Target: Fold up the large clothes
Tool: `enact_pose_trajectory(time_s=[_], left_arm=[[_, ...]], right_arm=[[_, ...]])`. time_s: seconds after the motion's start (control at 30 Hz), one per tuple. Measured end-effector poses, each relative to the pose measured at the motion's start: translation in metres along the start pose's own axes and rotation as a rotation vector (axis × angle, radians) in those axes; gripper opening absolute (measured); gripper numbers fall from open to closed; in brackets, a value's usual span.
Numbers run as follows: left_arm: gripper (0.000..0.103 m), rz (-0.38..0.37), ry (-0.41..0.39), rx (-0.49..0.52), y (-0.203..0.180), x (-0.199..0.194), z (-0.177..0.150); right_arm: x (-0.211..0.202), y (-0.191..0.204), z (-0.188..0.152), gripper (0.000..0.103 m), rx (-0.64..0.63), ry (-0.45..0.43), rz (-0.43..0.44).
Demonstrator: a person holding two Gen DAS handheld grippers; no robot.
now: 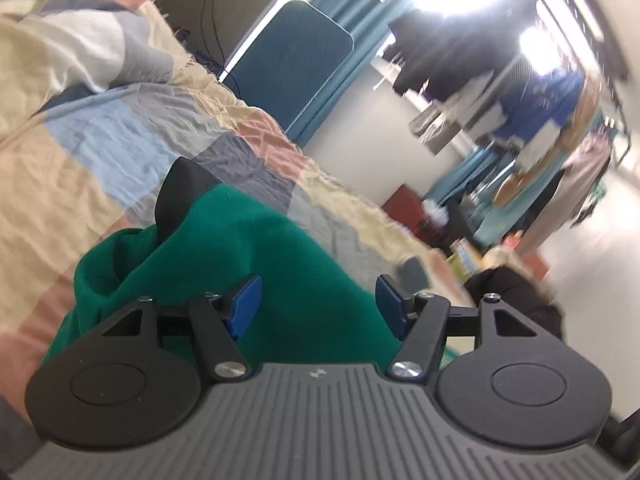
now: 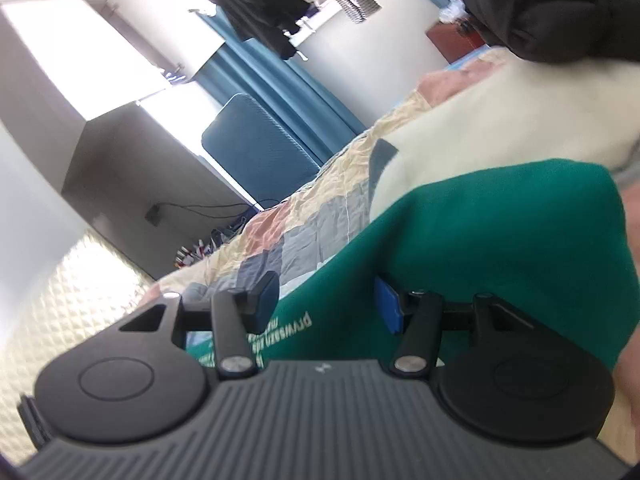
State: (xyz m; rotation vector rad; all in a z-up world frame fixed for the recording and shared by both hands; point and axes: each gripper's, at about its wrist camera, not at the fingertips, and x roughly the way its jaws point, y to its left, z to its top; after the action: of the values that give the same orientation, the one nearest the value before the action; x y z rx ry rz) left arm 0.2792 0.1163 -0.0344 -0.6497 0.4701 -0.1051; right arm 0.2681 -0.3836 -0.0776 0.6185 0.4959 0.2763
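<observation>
Green garment (image 1: 256,264) bunched on the patchwork bed (image 1: 100,152), just below and ahead of left tool (image 1: 318,304), spread, pinching nothing. Right tool (image 2: 326,300) spread too, over the printed hem; both equally near.

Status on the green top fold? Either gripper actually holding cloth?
Done: the green garment lies on the patchwork quilt, partly doubled over, with a black collar or lining showing. In hand: nothing. The left gripper and right gripper both stand open over the cloth, pads not pressing it. Left: the heap looks bunched, not flat, so further folds and smoothing seem needed.
</observation>
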Motion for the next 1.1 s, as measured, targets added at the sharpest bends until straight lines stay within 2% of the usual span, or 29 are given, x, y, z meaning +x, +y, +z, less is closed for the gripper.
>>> enact_pose_trajectory(time_s=[0.13,0.23,0.3,0.43,0.47,0.6,0.77,0.87,1.03,1.1], left_arm=[[0.068,0.045,-0.006,0.097,-0.003,0.023,-0.009],[0.073,0.038,0.021,0.075,0.004,0.042,-0.014],[0.073,0.057,0.046,0.055,0.011,0.056,-0.016],[0.073,0.096,0.097,0.048,0.021,0.08,-0.026],[0.073,0.107,0.101,0.063,0.022,0.085,-0.029],[0.073,0.119,0.101,0.122,0.021,0.094,-0.034],[0.074,0.115,0.069,0.104,0.016,0.077,-0.033],[0.075,0.097,0.063,0.027,0.012,0.05,-0.03],[0.077,0.069,0.102,-0.025,0.001,0.002,-0.041],[0.083,0.054,0.127,-0.071,0.002,-0.015,-0.052]], right_arm=[[0.002,0.011,-0.003,0.056,-0.14,-0.048,-0.037],[0.011,0.017,-0.008,0.056,-0.195,-0.016,-0.034],[0.02,0.019,-0.016,0.065,-0.239,0.028,-0.035],[0.046,0.026,-0.034,0.066,-0.443,0.046,-0.079],[0.054,0.023,-0.035,0.066,-0.453,0.045,-0.077],[0.085,0.008,-0.031,0.066,-0.431,0.088,-0.081],[0.083,0.003,-0.031,0.067,-0.402,0.078,-0.064],[0.067,0.01,-0.03,0.067,-0.343,0.079,-0.067],[0.018,0.021,-0.043,0.07,-0.219,0.12,0.049],[0.001,0.022,-0.056,0.073,-0.141,0.156,0.089]])
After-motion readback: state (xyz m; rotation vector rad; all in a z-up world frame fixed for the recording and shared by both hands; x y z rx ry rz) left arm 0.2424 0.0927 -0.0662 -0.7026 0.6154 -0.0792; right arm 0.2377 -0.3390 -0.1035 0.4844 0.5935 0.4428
